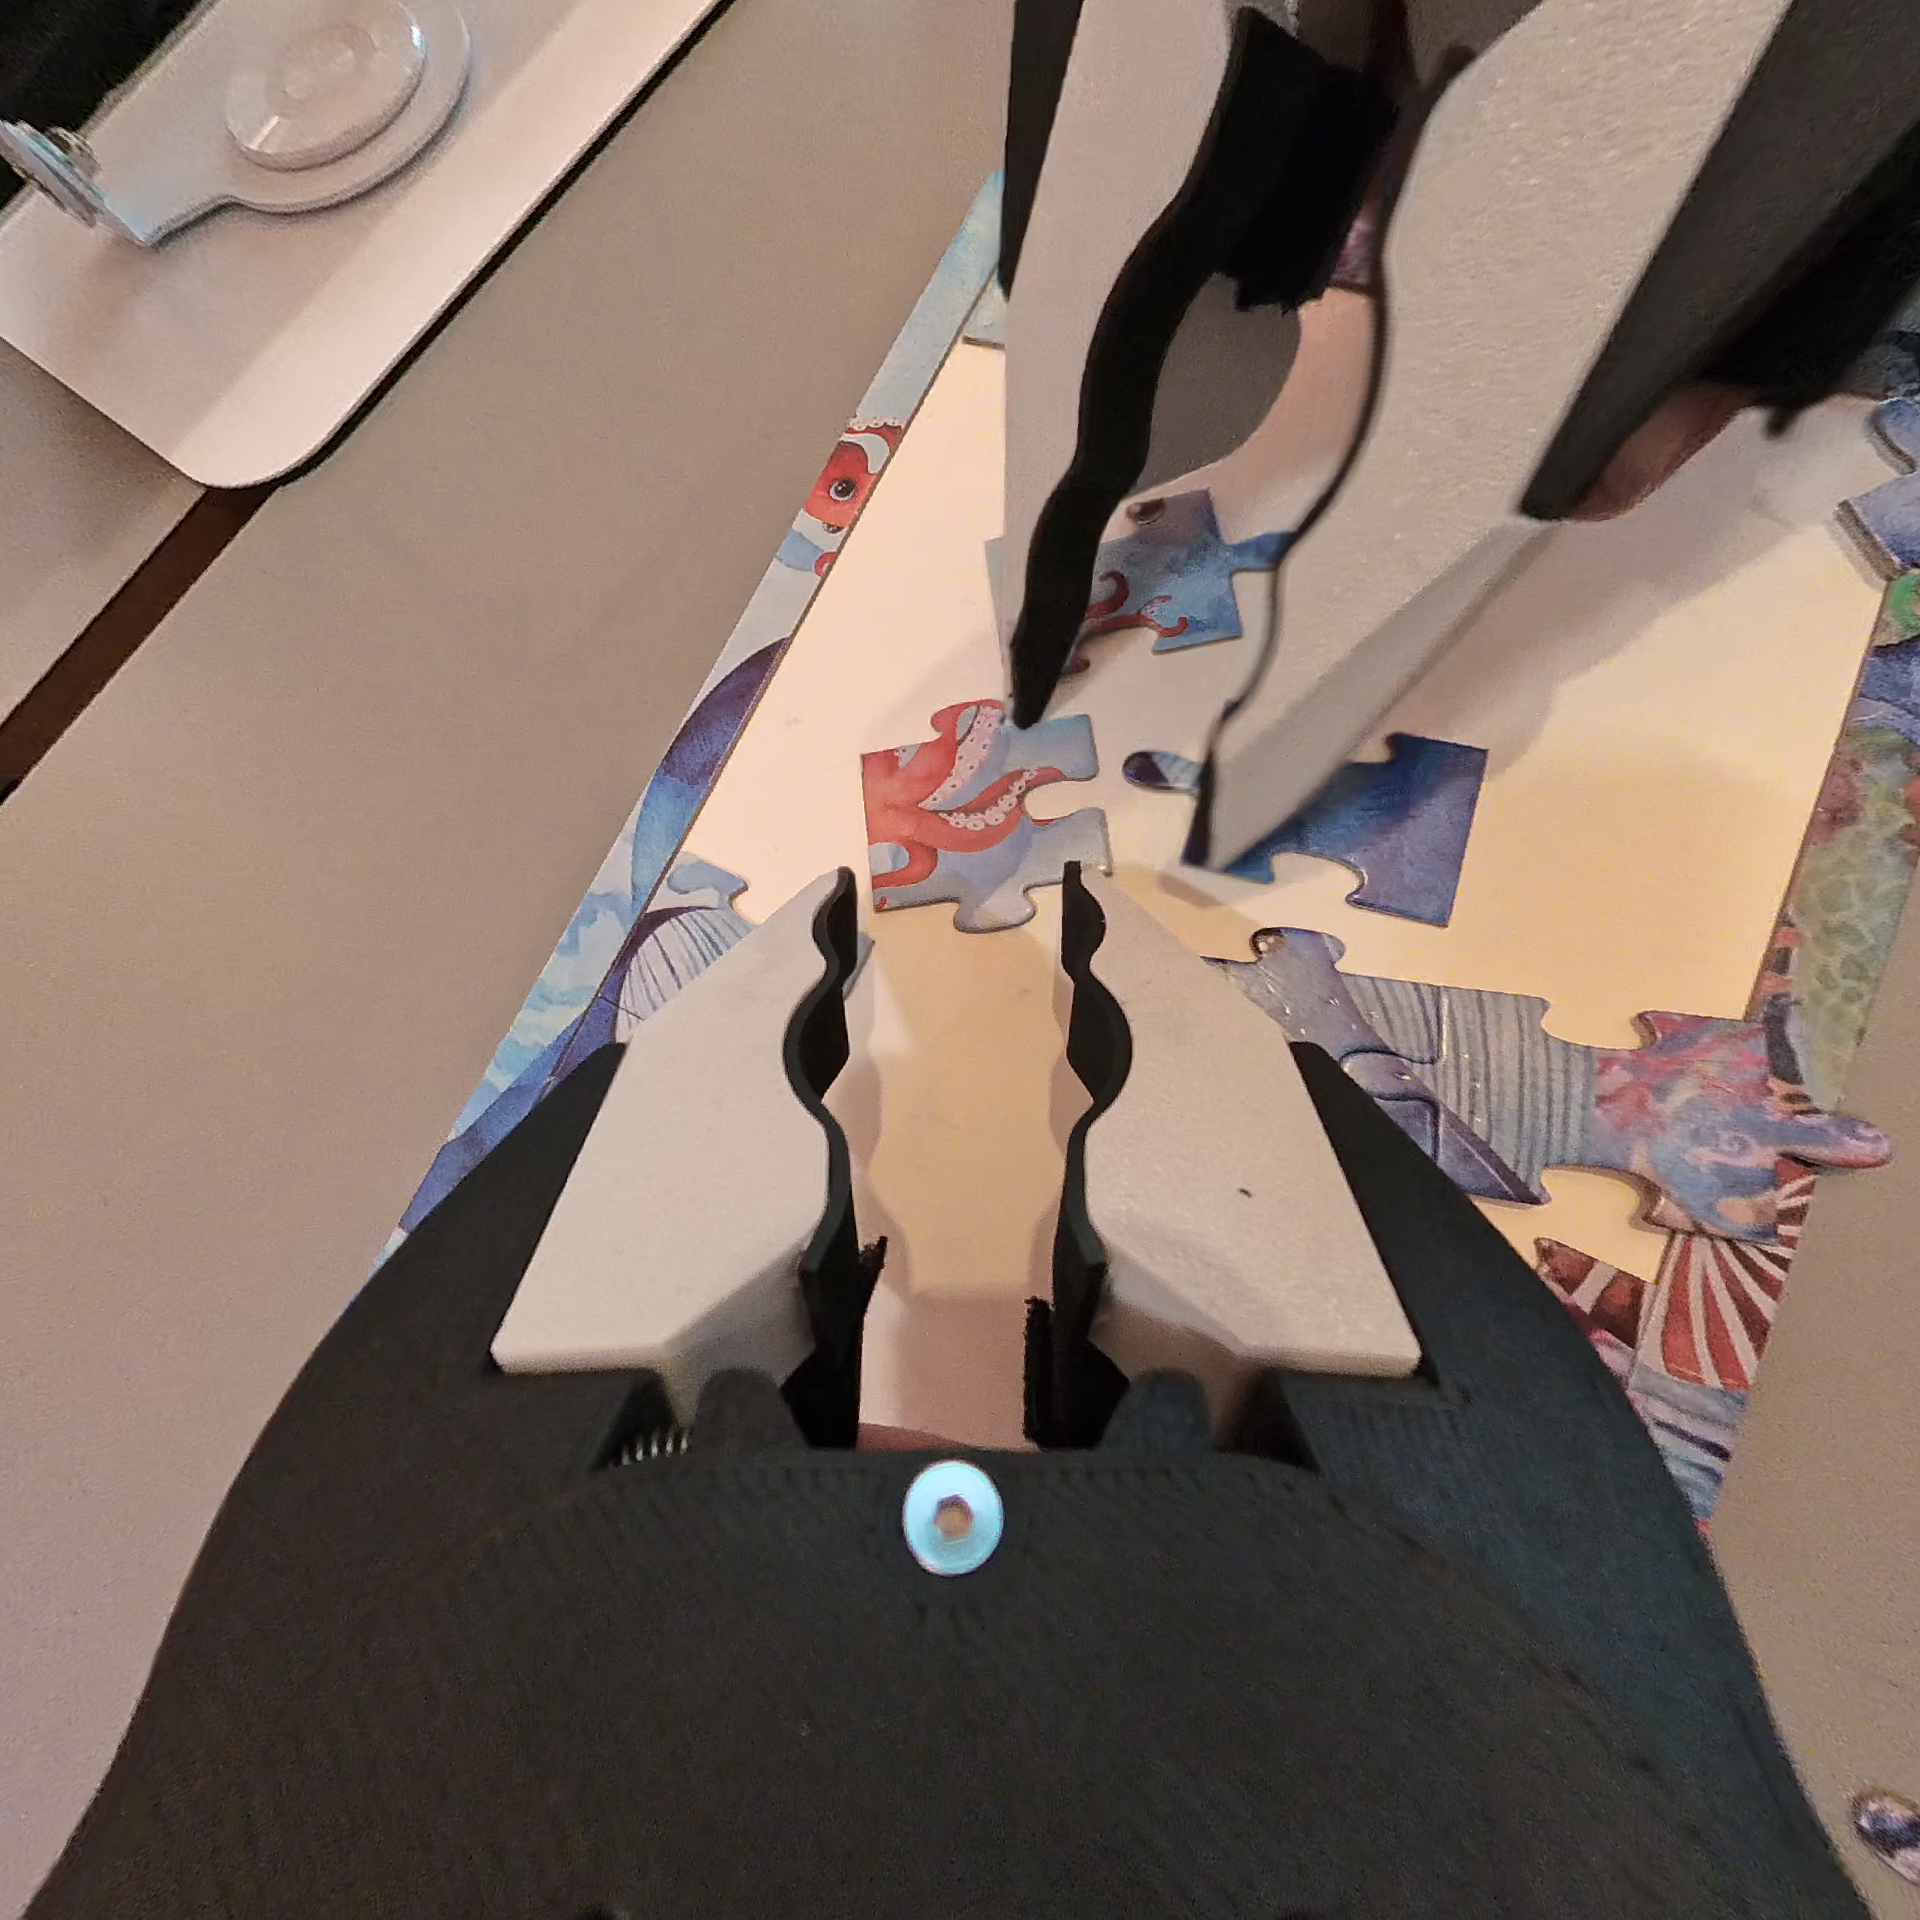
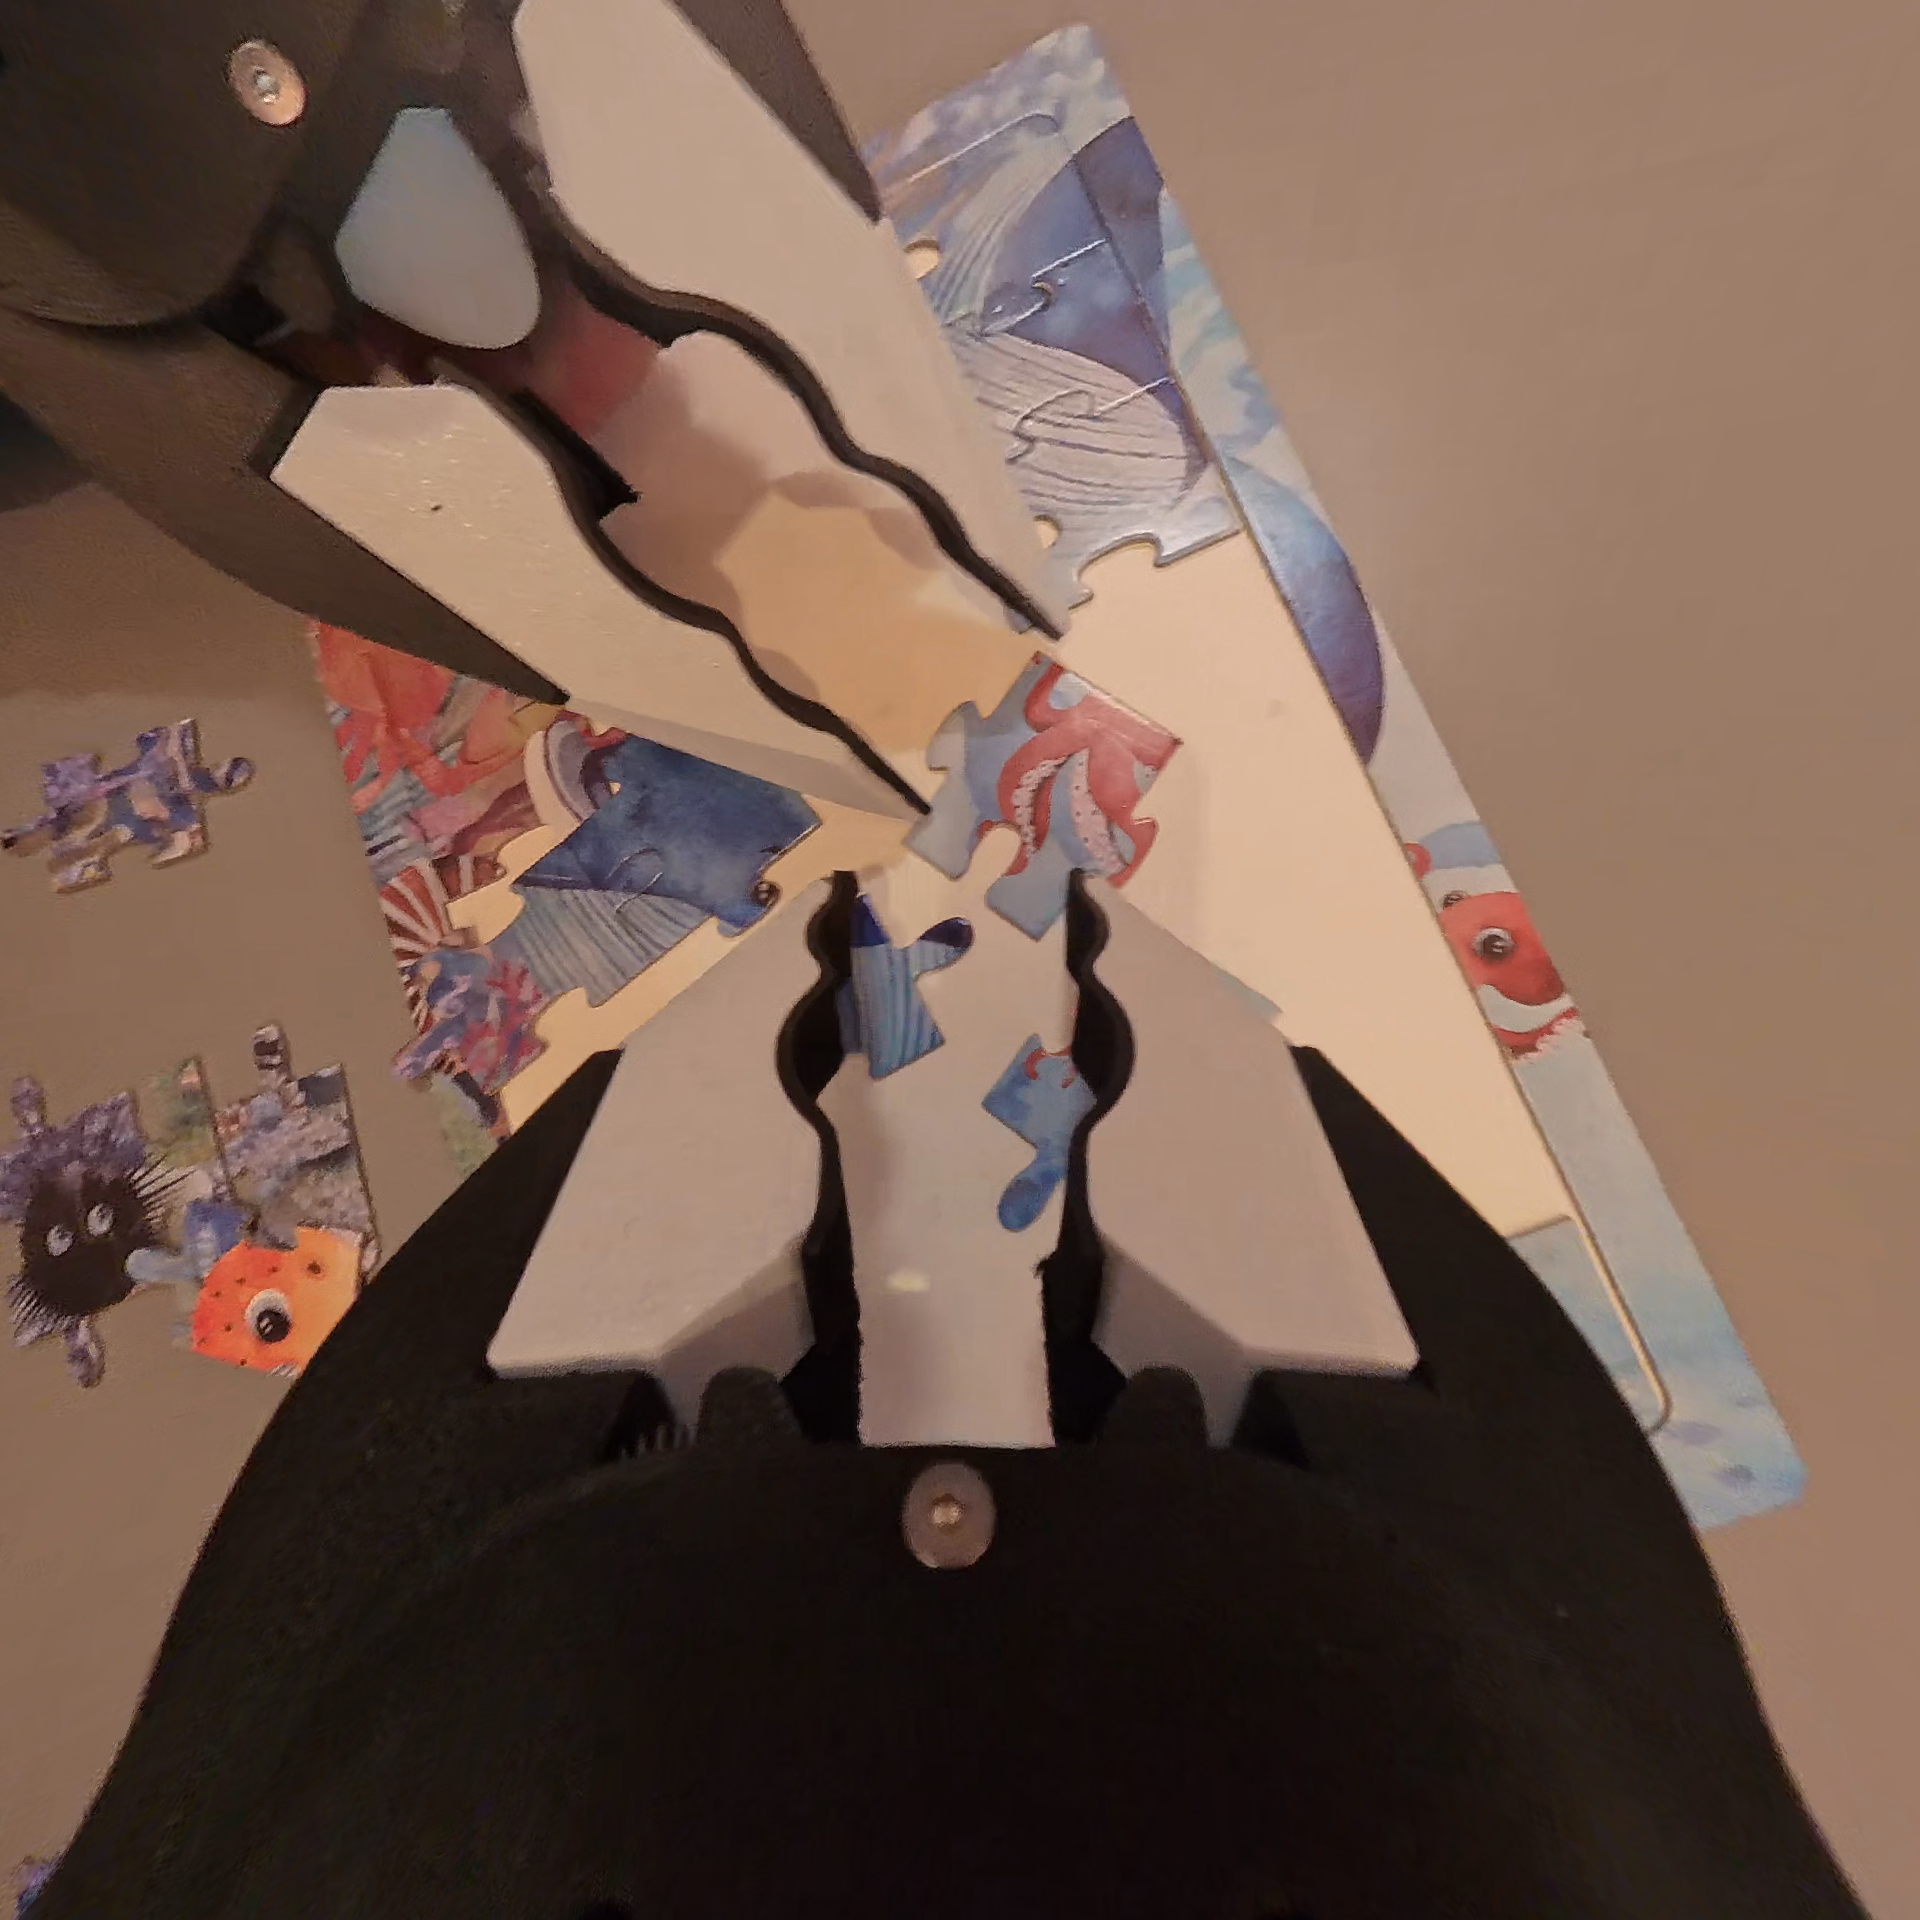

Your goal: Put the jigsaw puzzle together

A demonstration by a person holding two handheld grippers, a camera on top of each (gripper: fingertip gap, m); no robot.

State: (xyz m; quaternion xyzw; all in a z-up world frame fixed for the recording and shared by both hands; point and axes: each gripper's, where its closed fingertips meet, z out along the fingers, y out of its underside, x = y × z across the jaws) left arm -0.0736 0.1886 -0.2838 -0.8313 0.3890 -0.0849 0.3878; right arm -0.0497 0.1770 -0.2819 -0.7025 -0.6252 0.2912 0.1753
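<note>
Flanking the octopus piece (image 1: 977, 810) on the tray's bare cream floor (image 1: 935, 644), left gripper (image 1: 961, 883) and right gripper (image 2: 956, 883) both stood agape, holding nothing.

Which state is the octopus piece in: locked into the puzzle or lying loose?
Loose. The octopus piece lies flat on the bare tray floor, its edges free, joined to no neighbouring piece.

Left gripper (image 1: 961, 883) fingers parted, right gripper (image 2: 956, 883) fingers parted, tips facing

Plain beige tabletop (image 1: 312, 831), warm light
</note>
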